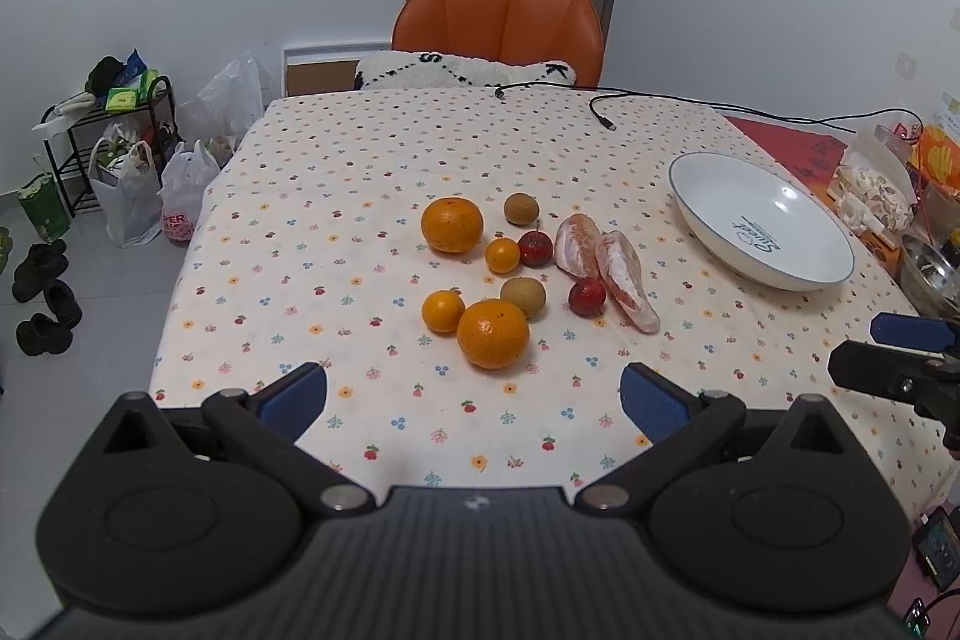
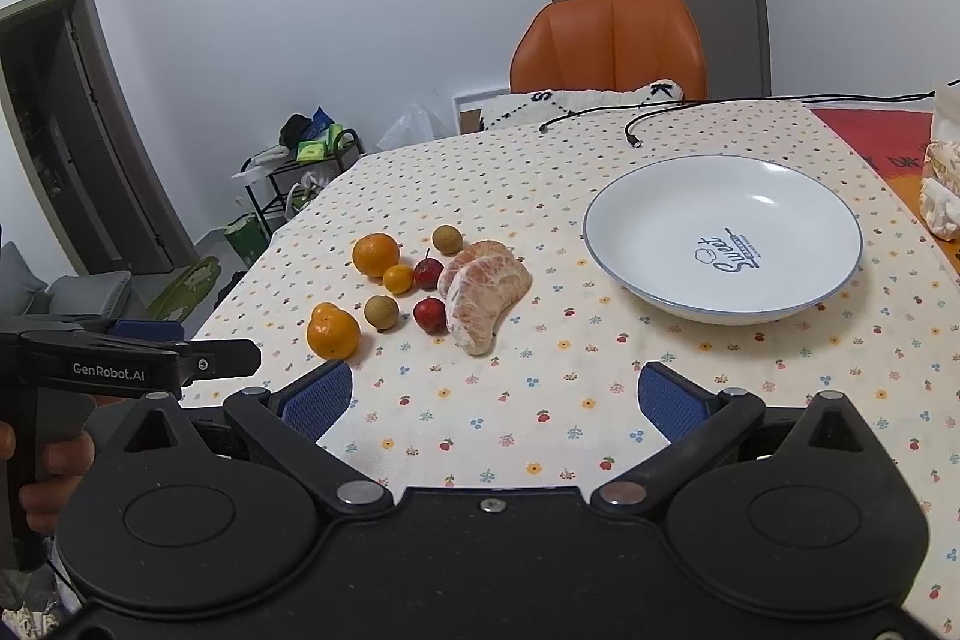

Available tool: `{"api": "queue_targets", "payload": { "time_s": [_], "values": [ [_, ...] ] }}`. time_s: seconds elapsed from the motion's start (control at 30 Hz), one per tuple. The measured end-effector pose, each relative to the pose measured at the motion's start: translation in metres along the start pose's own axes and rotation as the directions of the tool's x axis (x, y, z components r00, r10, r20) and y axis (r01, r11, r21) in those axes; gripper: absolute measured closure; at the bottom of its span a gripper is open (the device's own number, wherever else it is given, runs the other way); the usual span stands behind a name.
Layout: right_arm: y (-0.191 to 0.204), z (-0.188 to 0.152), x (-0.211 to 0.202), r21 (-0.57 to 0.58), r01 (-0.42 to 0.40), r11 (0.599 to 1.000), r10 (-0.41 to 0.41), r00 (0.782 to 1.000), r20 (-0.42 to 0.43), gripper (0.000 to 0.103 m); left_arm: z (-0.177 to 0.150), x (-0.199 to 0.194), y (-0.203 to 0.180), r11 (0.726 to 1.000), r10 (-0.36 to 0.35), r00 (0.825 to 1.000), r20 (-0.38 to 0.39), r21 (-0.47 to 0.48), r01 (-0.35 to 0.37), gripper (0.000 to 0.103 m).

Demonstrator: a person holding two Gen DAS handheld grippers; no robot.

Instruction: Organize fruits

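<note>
Left wrist view: the left gripper (image 1: 474, 400) is held with jaws spread wide and empty above the floral tablecloth (image 1: 360, 196). Oranges (image 1: 451, 224), longans (image 1: 521, 209), small red fruits (image 1: 535, 248) and peeled pomelo segments (image 1: 624, 280) are clustered just beyond it; an empty white plate (image 1: 708, 226) is seen at right.

Right wrist view: the right gripper (image 2: 495, 400) is likewise held apart, empty, with the plate (image 2: 636, 232) ahead and the fruit cluster at left.

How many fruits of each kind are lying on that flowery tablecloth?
Large oranges: 2
Small oranges: 2
Brown round fruits: 2
Small red fruits: 2
Peeled citrus segments: 2
Total: 10
</note>
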State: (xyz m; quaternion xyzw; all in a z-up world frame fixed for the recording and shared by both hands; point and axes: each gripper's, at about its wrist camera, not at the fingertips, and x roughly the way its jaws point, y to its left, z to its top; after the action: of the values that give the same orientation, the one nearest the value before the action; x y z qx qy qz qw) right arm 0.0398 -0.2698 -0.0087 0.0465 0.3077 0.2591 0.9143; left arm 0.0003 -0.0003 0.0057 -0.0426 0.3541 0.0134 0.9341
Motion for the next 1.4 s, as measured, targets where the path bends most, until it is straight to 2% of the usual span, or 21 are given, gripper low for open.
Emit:
{"api": "queue_targets", "payload": {
  "time_s": [0.9,1.03,1.13,1.27,1.4],
  "values": [
    [-0.006,-0.002,0.015,0.006,-0.034,0.999,0.034,0.999,0.005,0.0,0.001,0.013,0.005,0.999,-0.027,0.999,0.024,-0.029,0.027,0.001],
    [-0.006,-0.003,0.02,-0.005,-0.044,0.999,0.044,0.999,0.002,0.002,0.001,0.016,0.007,0.999,-0.034,0.999,0.029,-0.033,0.035,0.002],
    [-0.007,-0.004,0.025,-0.004,-0.053,0.999,0.053,0.999,-0.003,0.008,0.0,0.019,0.007,0.998,-0.046,0.998,0.036,-0.037,0.048,0.002],
    [-0.009,-0.004,0.031,0.006,-0.059,0.998,0.059,0.998,-0.013,0.016,0.0,0.023,0.006,0.997,-0.058,0.997,0.052,-0.04,0.06,0.012],
    [-0.01,0.0,0.037,0.01,-0.064,0.998,0.064,0.998,-0.013,0.018,0.0,0.03,0.007,0.995,-0.077,0.996,0.044,-0.057,0.079,0.026]
  ]
}}
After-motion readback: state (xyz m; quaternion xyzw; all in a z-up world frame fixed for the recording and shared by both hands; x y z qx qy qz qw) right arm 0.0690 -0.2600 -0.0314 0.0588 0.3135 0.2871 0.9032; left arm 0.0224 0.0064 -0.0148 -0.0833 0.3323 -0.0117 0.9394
